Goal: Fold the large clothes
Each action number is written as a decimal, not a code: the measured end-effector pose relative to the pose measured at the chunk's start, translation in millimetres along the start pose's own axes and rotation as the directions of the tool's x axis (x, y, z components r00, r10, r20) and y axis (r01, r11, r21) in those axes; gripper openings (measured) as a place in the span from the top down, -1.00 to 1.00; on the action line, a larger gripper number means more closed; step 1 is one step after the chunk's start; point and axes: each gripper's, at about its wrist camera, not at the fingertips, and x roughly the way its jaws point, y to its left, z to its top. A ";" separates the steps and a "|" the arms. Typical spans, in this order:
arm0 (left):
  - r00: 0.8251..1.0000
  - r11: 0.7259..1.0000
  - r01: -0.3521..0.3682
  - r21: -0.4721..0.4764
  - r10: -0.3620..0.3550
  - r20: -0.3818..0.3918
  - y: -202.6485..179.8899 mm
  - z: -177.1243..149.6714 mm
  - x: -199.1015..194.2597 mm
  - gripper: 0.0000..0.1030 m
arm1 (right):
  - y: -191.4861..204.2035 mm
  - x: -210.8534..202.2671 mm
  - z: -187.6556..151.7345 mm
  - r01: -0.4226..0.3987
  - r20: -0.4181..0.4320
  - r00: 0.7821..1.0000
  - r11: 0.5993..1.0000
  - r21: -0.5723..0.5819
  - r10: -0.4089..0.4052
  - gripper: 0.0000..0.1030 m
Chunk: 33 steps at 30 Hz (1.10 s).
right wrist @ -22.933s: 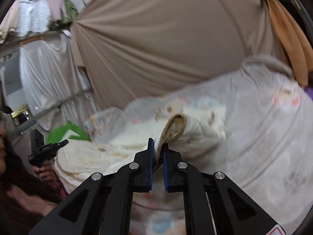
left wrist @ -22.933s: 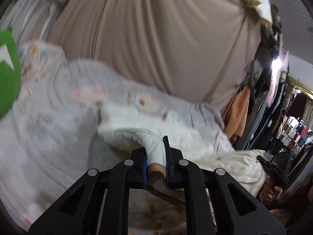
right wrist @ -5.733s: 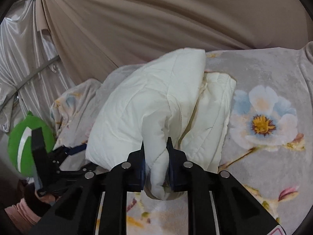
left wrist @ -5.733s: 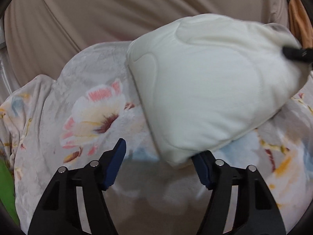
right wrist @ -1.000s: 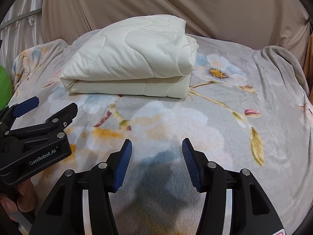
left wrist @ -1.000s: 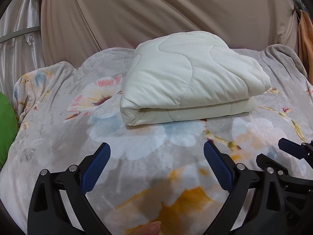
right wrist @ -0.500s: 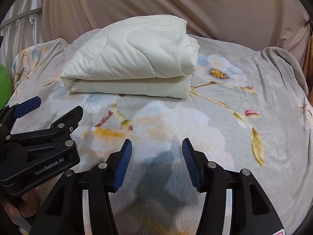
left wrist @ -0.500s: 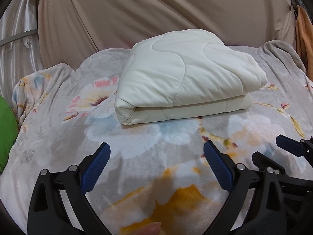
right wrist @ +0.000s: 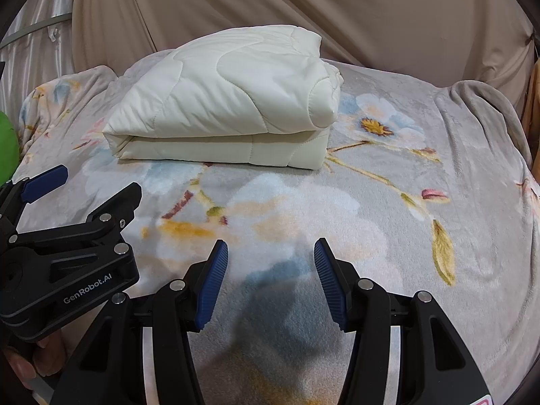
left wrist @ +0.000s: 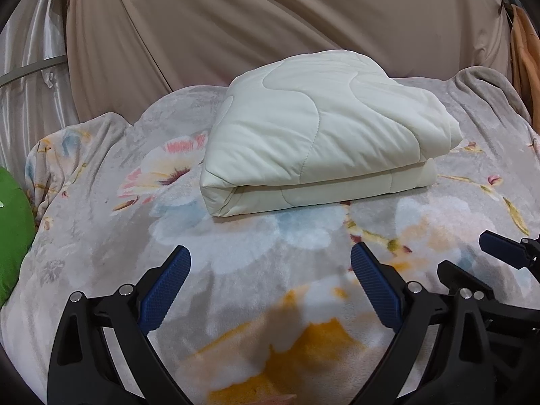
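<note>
A cream quilted garment [left wrist: 324, 131] [right wrist: 229, 101] lies folded into a thick rectangular bundle on the far half of a floral grey blanket [left wrist: 256, 260] [right wrist: 388, 202]. My left gripper [left wrist: 270, 260] hovers over the near part of the blanket, well short of the bundle, jaws wide open and empty. My right gripper [right wrist: 270, 253] is also open and empty, held beside it. In the right wrist view the left gripper [right wrist: 81, 182] shows at the left edge; in the left wrist view the right gripper [left wrist: 472, 253] shows at the right edge.
A beige cloth backdrop [left wrist: 270, 33] hangs behind the bed. A green object [left wrist: 13, 233] sits at the left edge, silvery curtains [left wrist: 30, 67] behind it. Orange clothing [left wrist: 523, 50] hangs at the far right. A hand [right wrist: 37, 354] grips the left tool.
Hardly anything differs over the last second; both grippers stay open and still, and the folded bundle lies where it was.
</note>
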 end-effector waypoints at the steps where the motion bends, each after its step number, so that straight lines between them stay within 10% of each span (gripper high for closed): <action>1: 1.000 1.000 0.000 0.000 0.000 0.000 0.1 0.0 -0.1 -0.81 | -0.5 0.0 -0.3 0.000 0.000 1.000 1.000 0.000 0.000 -0.02; 33: 1.000 1.000 -0.003 0.016 0.003 0.002 -1.7 -0.5 -0.2 -0.70 | -2.0 -1.1 0.2 0.022 0.003 1.000 1.000 -0.010 -0.022 -0.02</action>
